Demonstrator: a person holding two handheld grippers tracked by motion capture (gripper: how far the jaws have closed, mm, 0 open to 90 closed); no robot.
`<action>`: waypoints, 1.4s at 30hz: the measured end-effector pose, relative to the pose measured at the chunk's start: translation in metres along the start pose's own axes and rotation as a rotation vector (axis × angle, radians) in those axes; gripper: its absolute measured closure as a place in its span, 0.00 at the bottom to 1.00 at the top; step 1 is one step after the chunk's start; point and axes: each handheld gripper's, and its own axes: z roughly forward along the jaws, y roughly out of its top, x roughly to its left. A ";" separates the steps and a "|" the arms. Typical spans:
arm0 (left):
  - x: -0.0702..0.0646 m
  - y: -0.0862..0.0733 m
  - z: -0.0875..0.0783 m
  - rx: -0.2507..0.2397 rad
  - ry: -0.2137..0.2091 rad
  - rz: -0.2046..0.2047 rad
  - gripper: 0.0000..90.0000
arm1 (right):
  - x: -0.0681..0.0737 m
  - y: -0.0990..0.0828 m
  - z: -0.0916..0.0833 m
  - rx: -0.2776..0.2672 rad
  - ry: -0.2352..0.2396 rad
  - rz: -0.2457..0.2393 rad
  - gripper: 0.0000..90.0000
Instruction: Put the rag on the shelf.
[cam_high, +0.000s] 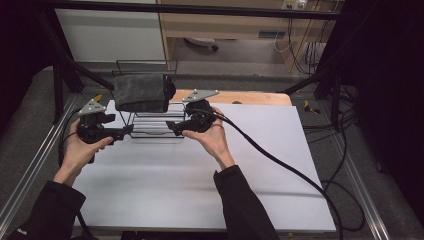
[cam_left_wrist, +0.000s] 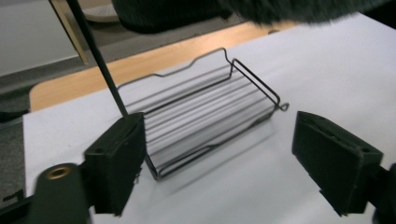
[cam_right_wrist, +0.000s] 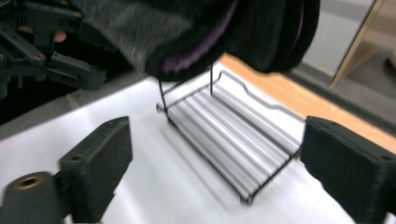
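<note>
White table sheet (cam_high: 200, 170) over a wooden top, dark frame rails and cabling behind.

Item 1: wire rack (cam_high: 150, 125), black, thin rod, slatted lower tray (cam_left_wrist: 205, 121) with a raised upper tier. Stands on the sheet toward its far-left part. Judged light and stiff, likely to skate on the smooth sheet if nudged; best taken by the end rods of the tray.

Item 2: dark grey cloth (cam_high: 141, 92), folded, lying on the rack's upper tier, directly above the tray. Judged soft, light, limp, not fragile; it would sag and unfold if pinched at one corner, so take hold at both ends of the fold together.

Item 3: left gripper (cam_high: 122, 132), just left of the rack, jaws spread wide, nothing between them.

Item 4: right gripper (cam_high: 172, 129), just right of the rack, jaws likewise wide apart and empty.
</note>
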 end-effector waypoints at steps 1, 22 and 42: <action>-0.001 -0.002 0.000 0.012 0.002 0.005 0.16 | -0.001 -0.002 -0.003 0.009 -0.006 0.000 0.07; -0.036 -0.056 0.005 0.019 -0.082 0.034 0.10 | -0.045 -0.081 -0.093 0.041 -0.026 0.108 0.01; -0.050 -0.123 0.027 0.087 -0.132 0.091 0.09 | -0.081 -0.219 -0.145 0.105 -0.019 0.212 0.01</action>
